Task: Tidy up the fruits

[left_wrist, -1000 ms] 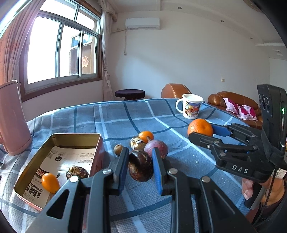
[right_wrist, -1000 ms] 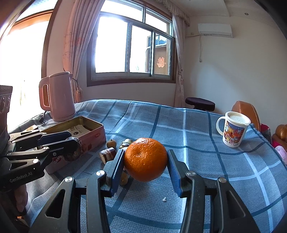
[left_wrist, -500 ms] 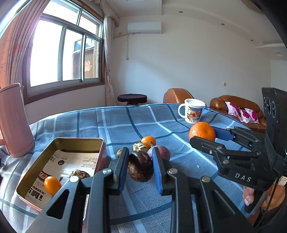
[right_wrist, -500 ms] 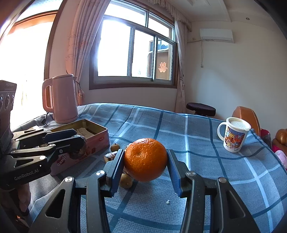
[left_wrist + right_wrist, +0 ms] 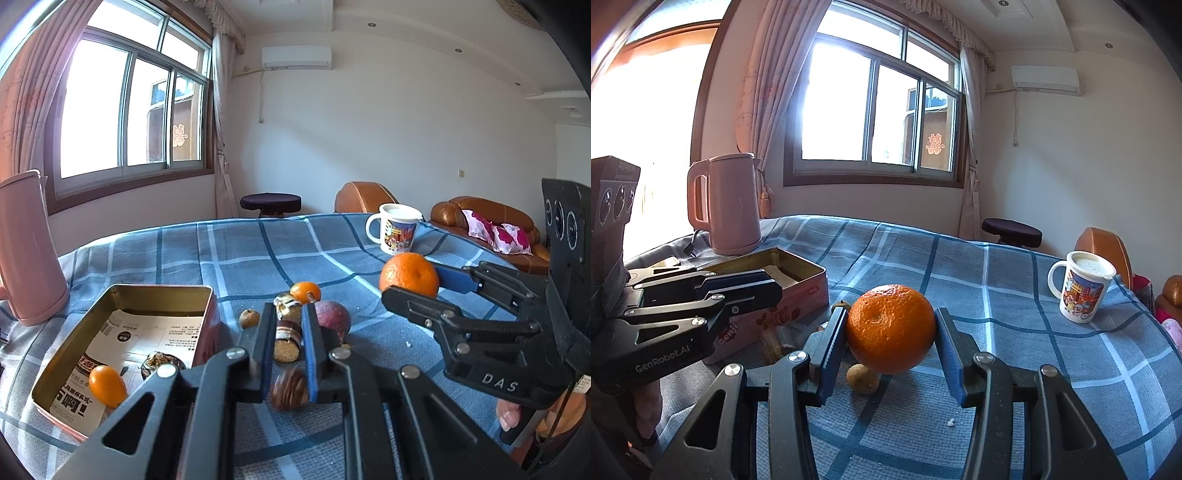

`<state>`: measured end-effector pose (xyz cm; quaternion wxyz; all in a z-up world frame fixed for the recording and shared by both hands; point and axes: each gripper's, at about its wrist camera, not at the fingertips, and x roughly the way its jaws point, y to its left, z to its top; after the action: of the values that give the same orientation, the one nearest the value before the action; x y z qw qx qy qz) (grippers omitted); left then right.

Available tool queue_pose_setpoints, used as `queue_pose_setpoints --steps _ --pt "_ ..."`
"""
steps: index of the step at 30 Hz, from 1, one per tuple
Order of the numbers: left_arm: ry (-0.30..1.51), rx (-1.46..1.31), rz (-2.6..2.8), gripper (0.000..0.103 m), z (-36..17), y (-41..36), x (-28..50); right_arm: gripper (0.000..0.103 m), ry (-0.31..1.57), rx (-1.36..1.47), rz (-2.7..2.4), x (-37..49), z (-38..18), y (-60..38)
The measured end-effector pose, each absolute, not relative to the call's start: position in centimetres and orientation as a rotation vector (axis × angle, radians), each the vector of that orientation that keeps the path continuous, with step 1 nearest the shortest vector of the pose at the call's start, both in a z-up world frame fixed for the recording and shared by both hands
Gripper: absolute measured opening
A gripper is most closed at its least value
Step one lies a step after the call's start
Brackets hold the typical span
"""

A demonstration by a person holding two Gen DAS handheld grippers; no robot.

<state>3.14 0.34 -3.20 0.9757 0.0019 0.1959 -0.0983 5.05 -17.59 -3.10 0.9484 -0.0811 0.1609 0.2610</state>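
Observation:
My right gripper is shut on a large orange and holds it above the table; it also shows in the left wrist view. My left gripper has its jaws a little apart and empty. A dark brown fruit, blurred, is below and behind the fingertips, dropping out of them. On the cloth lie a purple passion fruit, a small orange, a cut piece and a small brown fruit. The open tin at left holds a kumquat and a dark fruit.
A pink kettle stands left of the tin. A white printed mug stands at the far right of the blue checked tablecloth. A small brown fruit lies under the held orange. Sofas and a stool stand beyond the table.
The dark fruit that my left gripper held has slipped out of the jaws and is falling. Both grippers have risen a little. The right gripper still holds the orange.

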Motion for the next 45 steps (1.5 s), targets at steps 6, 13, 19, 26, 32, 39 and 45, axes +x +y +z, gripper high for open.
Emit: queue_pose_setpoints --steps 6,13,19,26,32,39,45 --pt "0.447 -0.013 -0.218 0.015 -3.6 0.7 3.9 0.049 0.334 -0.164 0.525 5.2 -3.2 -17.3" --pt "0.539 -0.009 -0.264 0.082 -4.4 -0.3 5.0 0.049 0.343 -0.143 0.510 5.2 -3.2 -18.2" --pt "0.692 0.039 -0.261 0.074 -6.1 -1.5 7.3 0.049 0.343 -0.119 0.516 5.4 -3.1 -18.7" --pt "0.799 0.090 -0.262 0.057 -7.5 -2.5 8.6 0.049 0.344 -0.113 0.520 5.4 -3.1 -18.8" --pt "0.819 0.087 -0.226 0.040 -7.8 -1.7 9.0 0.049 0.346 -0.119 0.522 5.5 -3.1 -18.6" --pt "0.800 0.069 -0.256 0.039 -7.5 -1.5 8.7 0.049 0.343 -0.127 0.516 5.4 -3.2 -18.6" --pt "0.705 0.055 -0.249 0.039 -6.2 -0.8 7.2 0.049 0.339 -0.140 0.515 5.2 -3.2 -18.3"
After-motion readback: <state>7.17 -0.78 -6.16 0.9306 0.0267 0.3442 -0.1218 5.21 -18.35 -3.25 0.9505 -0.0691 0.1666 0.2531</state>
